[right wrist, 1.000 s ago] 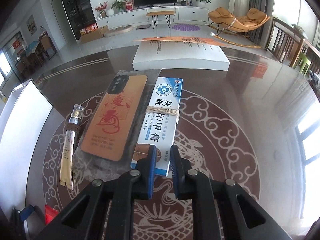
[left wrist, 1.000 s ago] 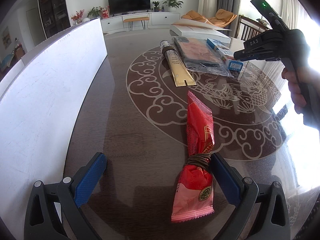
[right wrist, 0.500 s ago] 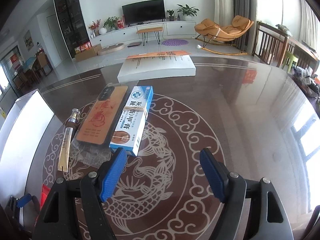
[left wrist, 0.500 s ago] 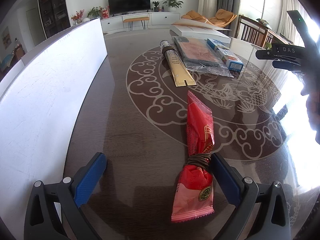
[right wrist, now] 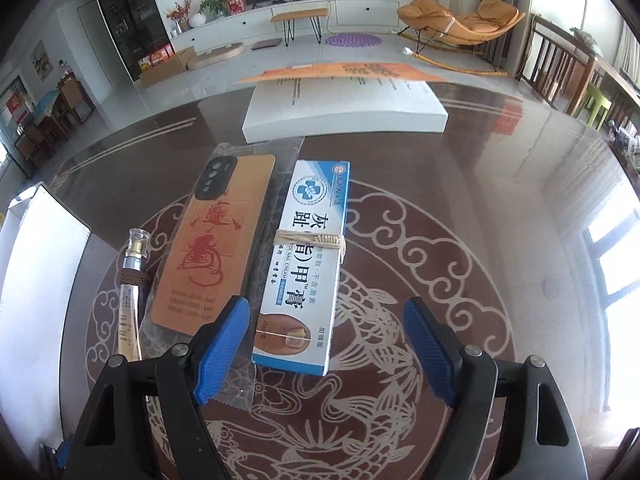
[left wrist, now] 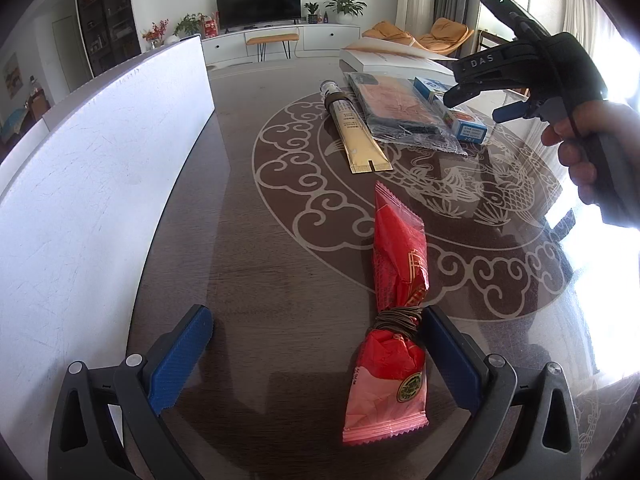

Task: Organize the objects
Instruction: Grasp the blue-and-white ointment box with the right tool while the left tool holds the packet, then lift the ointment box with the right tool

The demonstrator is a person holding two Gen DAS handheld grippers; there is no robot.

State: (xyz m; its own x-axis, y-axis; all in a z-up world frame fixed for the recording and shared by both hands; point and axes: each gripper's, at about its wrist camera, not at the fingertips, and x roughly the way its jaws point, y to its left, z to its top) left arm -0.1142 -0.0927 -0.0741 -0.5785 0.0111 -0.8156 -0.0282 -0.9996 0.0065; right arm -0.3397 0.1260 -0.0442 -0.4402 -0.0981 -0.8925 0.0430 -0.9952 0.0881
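Observation:
A red snack packet [left wrist: 396,276], cinched by a rubber band, lies on the dark patterned table [left wrist: 260,280]. It sits between the open fingers of my left gripper [left wrist: 316,360], close beside the right finger, and no pad presses on it. My right gripper [right wrist: 326,348] hovers over the near end of a blue-and-white nail cream box [right wrist: 308,264] tied with string. Its jaws are opening, and the box end lies between them untouched. The left wrist view shows the right gripper [left wrist: 476,106] in a hand, above the box [left wrist: 466,122].
Left of the box lie an orange phone case in a clear bag [right wrist: 216,248] and a gold tube [right wrist: 132,300]. A flat white carton [right wrist: 344,108] rests at the far side. A tall white board [left wrist: 100,180] stands along the table's left edge.
The right gripper went from shut over the box to open, drew back, then came forward over the box end again. The left gripper and red packet have not moved.

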